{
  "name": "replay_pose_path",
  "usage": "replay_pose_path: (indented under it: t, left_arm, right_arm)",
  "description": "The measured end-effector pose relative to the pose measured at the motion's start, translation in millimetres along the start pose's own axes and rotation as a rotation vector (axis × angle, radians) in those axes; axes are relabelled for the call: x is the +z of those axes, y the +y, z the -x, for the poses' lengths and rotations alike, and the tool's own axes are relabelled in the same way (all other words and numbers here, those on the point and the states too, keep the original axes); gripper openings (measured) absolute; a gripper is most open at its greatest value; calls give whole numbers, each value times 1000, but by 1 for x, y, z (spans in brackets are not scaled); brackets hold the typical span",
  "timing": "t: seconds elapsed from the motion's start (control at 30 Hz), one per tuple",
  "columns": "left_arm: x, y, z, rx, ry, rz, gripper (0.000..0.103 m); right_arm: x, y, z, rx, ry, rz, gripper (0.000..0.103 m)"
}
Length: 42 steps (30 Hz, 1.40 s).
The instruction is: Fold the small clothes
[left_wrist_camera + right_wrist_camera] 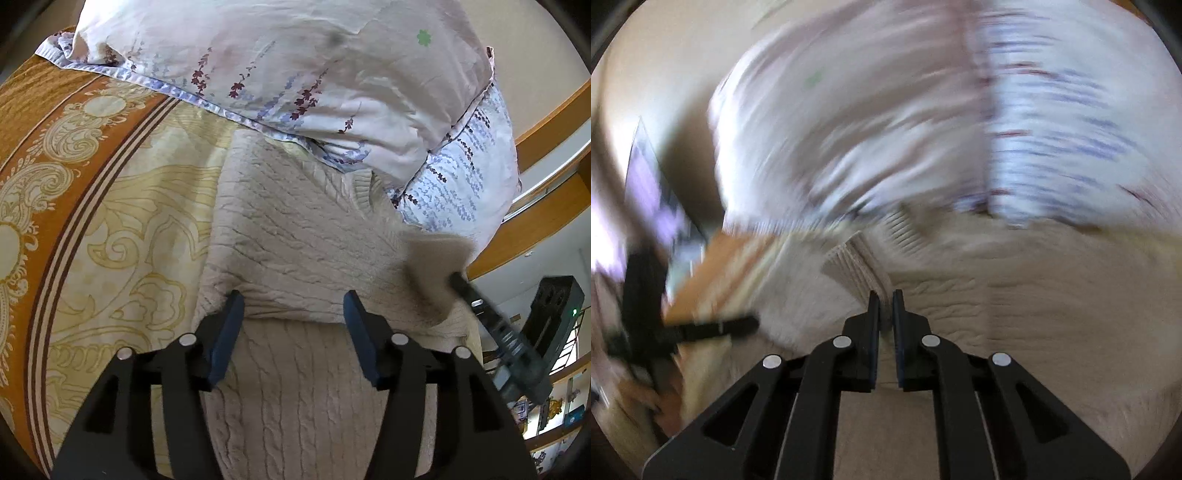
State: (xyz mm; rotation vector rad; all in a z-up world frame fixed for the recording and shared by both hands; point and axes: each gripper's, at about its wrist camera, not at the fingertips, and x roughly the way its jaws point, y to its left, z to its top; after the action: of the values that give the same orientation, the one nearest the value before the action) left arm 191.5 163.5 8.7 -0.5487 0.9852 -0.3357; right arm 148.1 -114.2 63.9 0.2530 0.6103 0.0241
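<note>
An orange and cream bedspread [92, 206] with scrollwork and dark stripes is spread over the bed. Two floral pillows are stacked at its far end, the pink-toned one [280, 70] laid partly over the bluish one [465, 177]. A wooden rail [546, 122] is seen curving along the pale wall at the right.

Left tongs [293, 310] gape wide over a cream cable-knit sweater [295, 236] lying on the bed [110, 206], beneath floral pillows [295, 74].
</note>
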Motion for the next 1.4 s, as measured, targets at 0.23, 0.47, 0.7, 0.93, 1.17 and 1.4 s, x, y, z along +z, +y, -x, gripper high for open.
replay_pose_path:
  t: [0.23, 0.47, 0.7, 0.93, 1.17, 1.4]
  left_arm:
    - [-2, -4, 3, -27, 5, -3, 65]
    - [-14, -11, 30, -60, -23, -30, 65]
    - [-24, -6, 45, -30, -11, -32, 65]
    - [-29, 1, 45, -18, 5, -27, 65]
    - [-38, 1, 50, -22, 3, -47, 65]
    - [-59, 2, 56, -44, 23, -62, 65]
  right_arm:
    - [-28, -131, 51, -133, -10, -490, 17]
    - [-31, -180, 71, -86, -26, -663, 59]
    - [-30, -195, 37, -57, 82, -692, 42]
    - [-32, -180, 34, -7, 66, -618, 8]
    - [-14, -165, 62, -162, -99, -455, 7]
    - [-35, -184, 50, -170, 70, -520, 40]
